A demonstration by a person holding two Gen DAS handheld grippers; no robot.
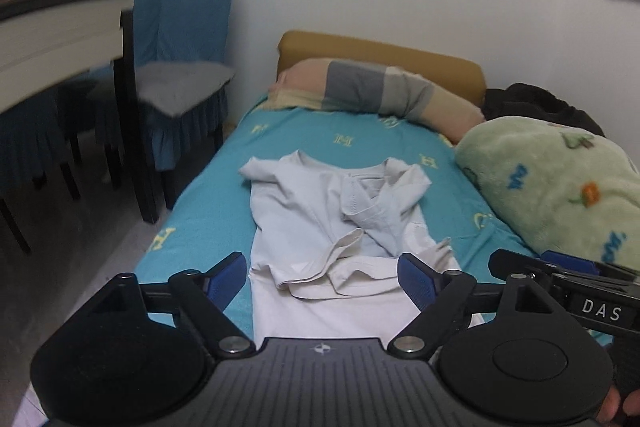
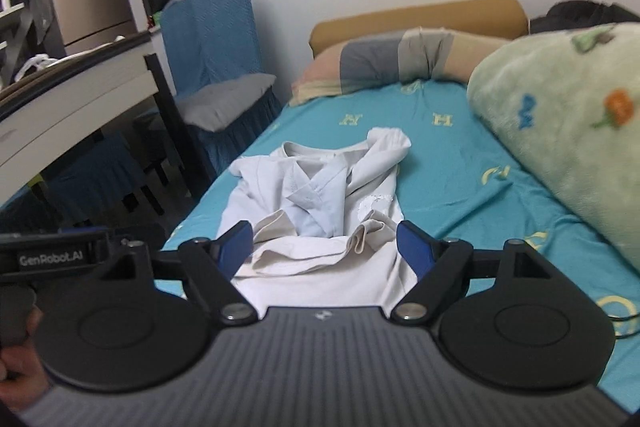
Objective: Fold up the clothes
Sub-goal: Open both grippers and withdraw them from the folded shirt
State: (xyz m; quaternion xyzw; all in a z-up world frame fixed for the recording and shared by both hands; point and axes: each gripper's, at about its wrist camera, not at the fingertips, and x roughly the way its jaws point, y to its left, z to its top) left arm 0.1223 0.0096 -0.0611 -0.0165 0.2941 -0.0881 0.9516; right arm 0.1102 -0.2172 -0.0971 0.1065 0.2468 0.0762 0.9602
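A bed (image 1: 208,227) covered by a turquoise sheet with yellow letters fills most of both views, running from 6 o'clock up toward 12 o'clock. At its far end, near 12 o'clock, a mustard headboard (image 1: 384,55) is seen against the white wall, with a striped pillow (image 1: 376,91) lying just in front of it. A green fleece blanket (image 1: 560,187) with small printed figures is bunched along the bed's edge at 3 o'clock. At 9 to 10 o'clock, beside the bed, a blue-covered chair (image 1: 188,27) with a grey cushion stands next to a dark-legged table (image 1: 60,27).

A pale grey-white shirt (image 1: 328,219) is spread on the sheet at the centre of the bed, its collar toward 12 o'clock and both sleeves folded inward so that they cross over the chest. Its lower hem is bunched toward 6 o'clock.

In the left wrist view, the left gripper (image 1: 322,279) is held with its 2 blue-padded fingers spread wide; the shirt's bunched hem is seen between and below them, with no cloth pinched. The right gripper (image 2: 324,247) is likewise spread wide in the right wrist view, the hem lying in the gap between its fingers at 12 o'clock of the tool body, unpinched. Part of the other tool is visible at 3 o'clock in the left view.
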